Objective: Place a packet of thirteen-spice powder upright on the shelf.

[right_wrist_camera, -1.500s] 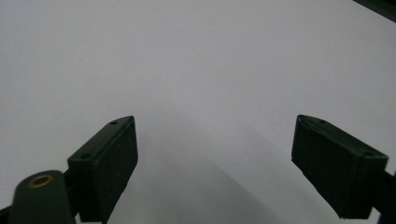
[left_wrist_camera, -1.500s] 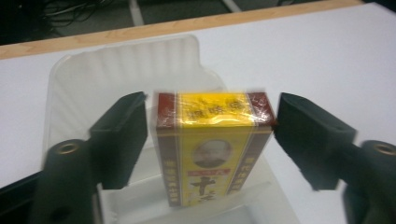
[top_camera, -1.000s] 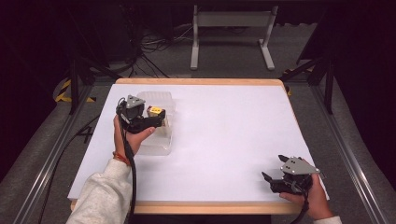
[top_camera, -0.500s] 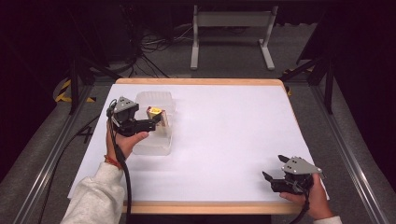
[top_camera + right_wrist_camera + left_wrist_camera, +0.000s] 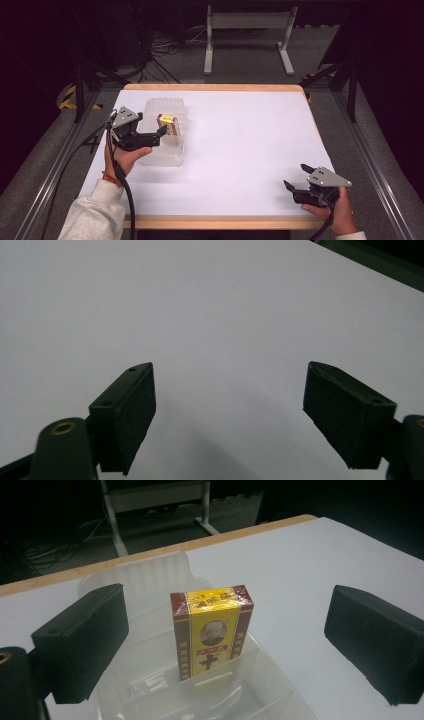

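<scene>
Nearest, at the frame's lower right, the right tongs (image 5: 295, 187) gape over bare white surface (image 5: 240, 150), jaws just closing on nothing. Farther, centre-left, the left tongs (image 5: 159, 136) stand wide before the yellow box (image 5: 167, 124), upright in the clear tray (image 5: 165, 159).

The white table top (image 5: 240, 145) is brightly lit against dark surroundings; shadows fall soft; both gripper views look slightly hazy.

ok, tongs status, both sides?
Left tongs: open, box standing free between the pads.
Right tongs: open, nothing held, jaws just closing.
</scene>
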Demonstrator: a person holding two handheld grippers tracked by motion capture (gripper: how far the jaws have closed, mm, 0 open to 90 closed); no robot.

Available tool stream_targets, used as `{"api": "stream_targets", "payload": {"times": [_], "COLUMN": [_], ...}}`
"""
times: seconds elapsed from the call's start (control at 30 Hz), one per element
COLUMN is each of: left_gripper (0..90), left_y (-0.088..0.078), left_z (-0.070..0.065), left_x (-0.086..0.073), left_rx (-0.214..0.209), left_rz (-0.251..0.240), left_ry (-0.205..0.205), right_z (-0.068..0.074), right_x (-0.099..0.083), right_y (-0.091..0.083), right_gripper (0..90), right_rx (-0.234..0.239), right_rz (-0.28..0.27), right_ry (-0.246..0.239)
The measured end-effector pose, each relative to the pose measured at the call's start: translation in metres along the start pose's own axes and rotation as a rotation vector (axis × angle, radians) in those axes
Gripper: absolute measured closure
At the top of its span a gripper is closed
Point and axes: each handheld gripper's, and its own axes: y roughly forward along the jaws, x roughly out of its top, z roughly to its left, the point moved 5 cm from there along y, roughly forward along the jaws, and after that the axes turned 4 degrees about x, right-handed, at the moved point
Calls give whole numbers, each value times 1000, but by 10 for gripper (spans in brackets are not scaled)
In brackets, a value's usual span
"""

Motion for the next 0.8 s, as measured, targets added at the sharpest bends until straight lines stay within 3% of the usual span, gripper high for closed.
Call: {"api": "stream_targets", "payload": {"times": [0.17, 0.23, 0.33, 0.57, 0.8], "left_gripper": [47, 50, 57, 73, 81], "left_y": [-4, -5, -8, -14, -22], "left_z": [-4, -7, -11, -26, -39], "left_x": [-2, -4, -4, -12, -20], "left_rx": [-3, 3, 4, -22, -59], "left_rz": [5, 22, 18, 33, 26], "left_ry": [25, 63, 86, 165, 213], "right_z": [0, 0, 0, 0, 0], "right_x": [-1, -1, -2, -2, -3], "right_y": [0, 0, 0, 1, 3], "right_gripper": [228, 236, 238, 238, 229], "right_rx": [6, 9, 13, 13, 9], "right_rz": [4, 9, 13, 21, 30], "right_ry": [2, 2, 3, -4, 1]}}
